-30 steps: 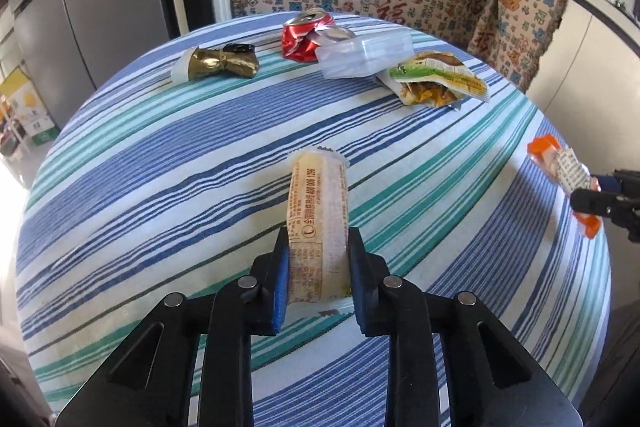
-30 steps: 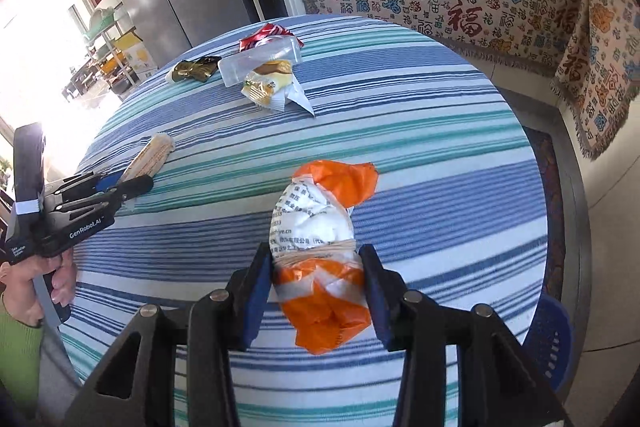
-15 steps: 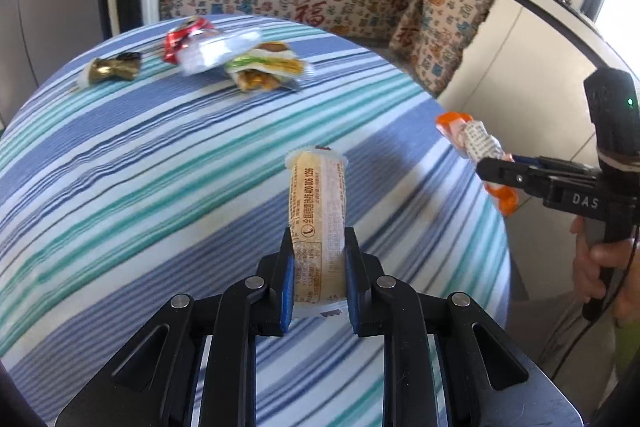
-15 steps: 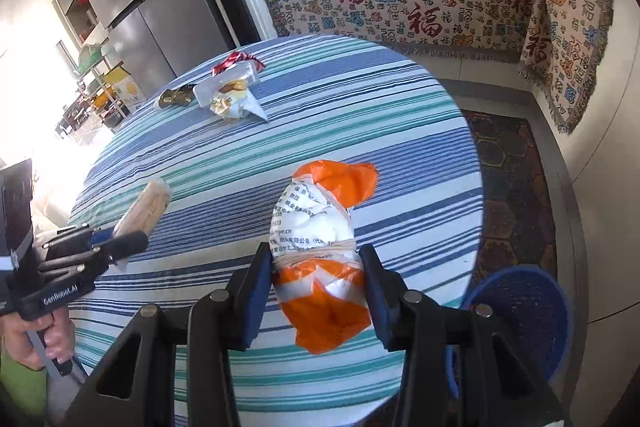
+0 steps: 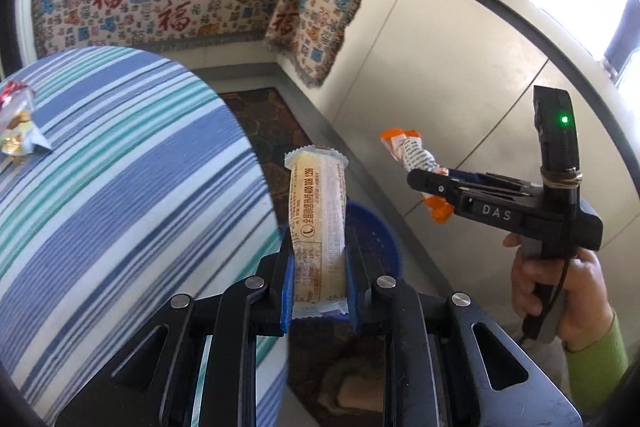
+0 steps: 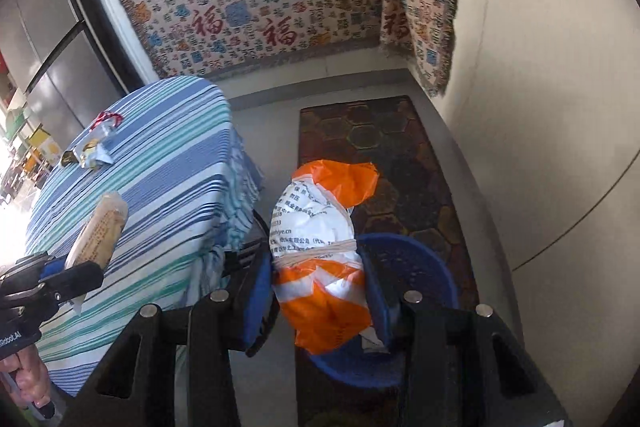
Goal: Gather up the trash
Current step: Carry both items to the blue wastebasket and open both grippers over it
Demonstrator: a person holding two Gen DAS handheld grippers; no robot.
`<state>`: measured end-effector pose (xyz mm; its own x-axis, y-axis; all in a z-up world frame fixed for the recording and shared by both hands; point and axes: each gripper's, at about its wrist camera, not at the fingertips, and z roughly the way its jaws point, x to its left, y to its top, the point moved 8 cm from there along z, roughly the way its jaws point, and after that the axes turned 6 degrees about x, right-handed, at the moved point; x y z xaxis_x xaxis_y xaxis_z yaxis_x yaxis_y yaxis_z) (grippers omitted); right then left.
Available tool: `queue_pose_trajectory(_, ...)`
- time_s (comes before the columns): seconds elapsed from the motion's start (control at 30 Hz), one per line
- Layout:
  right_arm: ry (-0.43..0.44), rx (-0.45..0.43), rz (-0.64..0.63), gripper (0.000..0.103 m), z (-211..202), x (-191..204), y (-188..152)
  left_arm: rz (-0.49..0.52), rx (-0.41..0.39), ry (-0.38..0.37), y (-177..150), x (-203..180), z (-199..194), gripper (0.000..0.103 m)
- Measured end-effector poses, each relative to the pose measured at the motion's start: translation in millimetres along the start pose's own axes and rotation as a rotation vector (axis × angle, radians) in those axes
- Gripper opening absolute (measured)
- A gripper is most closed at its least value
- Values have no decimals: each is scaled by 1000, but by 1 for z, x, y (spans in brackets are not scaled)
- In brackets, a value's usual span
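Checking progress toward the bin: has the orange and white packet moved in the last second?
Yes. The orange and white packet left the striped table and now hangs over the blue basket.

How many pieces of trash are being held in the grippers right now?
2: a yellow snack wrapper in the left gripper, and an orange-and-white bundle in the right gripper, over the blue basket.

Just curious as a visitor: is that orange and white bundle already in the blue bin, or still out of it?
Out. The right gripper grips the orange and white bundle above the blue bin on the floor.
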<state>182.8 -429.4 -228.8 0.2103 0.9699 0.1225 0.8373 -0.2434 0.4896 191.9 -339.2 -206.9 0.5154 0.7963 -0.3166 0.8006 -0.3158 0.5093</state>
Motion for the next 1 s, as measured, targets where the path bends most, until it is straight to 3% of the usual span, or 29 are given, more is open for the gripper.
queue_pose_trajectory(0.2,-16,22,107,44,26,-54,-12,25,74,-26,-3,-36,59,20)
queue_pose_trajectory(0.4,6,77,139,44,45,-71,-21,39,131,-28,-12,-44,106,20)
queue_pose_trajectory(0.93,45,117,241,48,59,-99,-26,65,181,-17,-11,-50,156,22)
queue_pose_trajectory(0.97,48,117,251,50,59,-99,-25,65,184,-8,-11,-49,161,30)
queue_pose_trajectory(1.0,51,115,262,58,59,-100,-25,61,193,1,-11,-48,167,50)
